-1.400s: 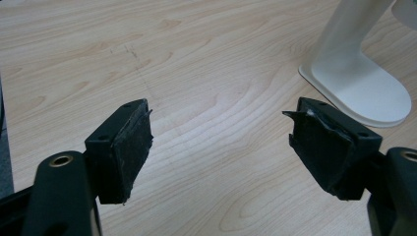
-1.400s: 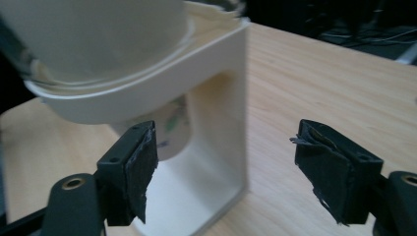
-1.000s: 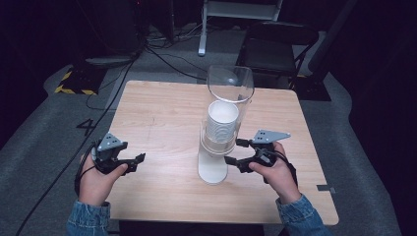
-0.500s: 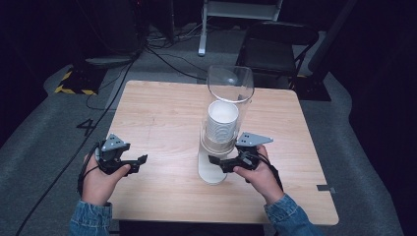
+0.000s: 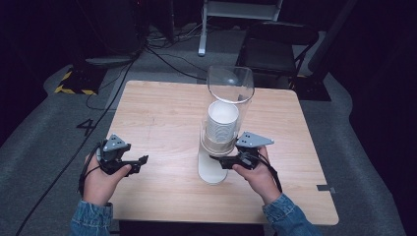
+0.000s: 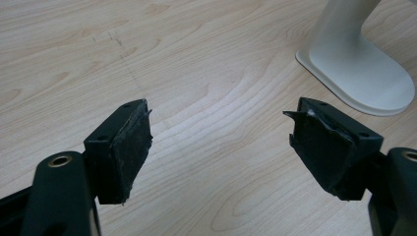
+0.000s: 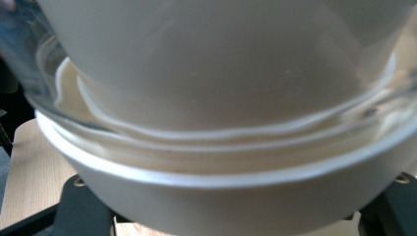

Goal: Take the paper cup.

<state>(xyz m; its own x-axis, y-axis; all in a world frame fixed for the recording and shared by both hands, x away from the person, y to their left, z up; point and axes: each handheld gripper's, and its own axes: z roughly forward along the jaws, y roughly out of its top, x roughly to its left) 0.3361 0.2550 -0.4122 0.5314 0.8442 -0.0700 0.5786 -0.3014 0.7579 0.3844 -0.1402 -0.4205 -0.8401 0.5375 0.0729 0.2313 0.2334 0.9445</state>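
On the wooden tabletop (image 5: 162, 113) stood a cup dispenser (image 5: 223, 123): a clear tube holding a stack of white paper cups (image 5: 222, 120) on a white base (image 6: 361, 69). The right hand (image 5: 255, 172) held the right gripper (image 5: 216, 158) level, pointing left at the tube's lower end; its jaws sat on both sides of a white rim (image 7: 221, 172), but I could not tell if they pressed it. The left hand (image 5: 101, 174) kept the left gripper (image 6: 219, 142) low above the tabletop, well apart from the base, jaws wide open and empty.

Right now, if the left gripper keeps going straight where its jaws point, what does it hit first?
Probably the dispenser's white base: the left gripper, jaws open, aims across bare table toward it. Depth is unclear; it may pass beside it.
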